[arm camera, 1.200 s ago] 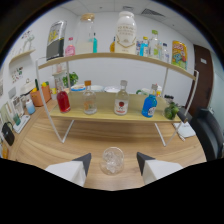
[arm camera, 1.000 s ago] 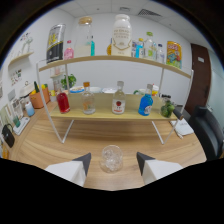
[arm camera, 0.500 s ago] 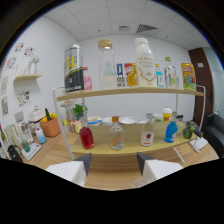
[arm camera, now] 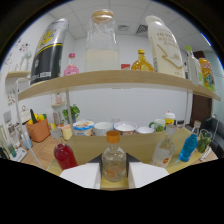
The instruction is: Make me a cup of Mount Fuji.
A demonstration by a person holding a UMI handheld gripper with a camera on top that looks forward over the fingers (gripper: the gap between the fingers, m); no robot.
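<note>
Since a moment ago, when I stood back with the whole two-tier shelf in sight, I have closed right in on its lower tier, and my gripper (arm camera: 114,176) now has a small clear bottle with an orange cap (arm camera: 113,161) standing between its two white fingers (arm camera: 80,176). The bottle sits on the lower board (arm camera: 145,145), and I can see a sliver of gap at each side of it, so I judge the fingers spread and not yet pressing. That suggests this bottle is my first ingredient for the drink and the grasp comes next.

Beside it stand a red bottle (arm camera: 64,156), a clear bottle (arm camera: 163,150) and a blue bottle (arm camera: 189,147); bowls (arm camera: 83,127) line the back. On the upper board (arm camera: 110,78) are a tall can (arm camera: 49,51), a big jar with a tan lid (arm camera: 102,42) and a white carton (arm camera: 162,44).

The bottle's base is hidden behind my fingers, its label is unreadable, and no cup shows here.
</note>
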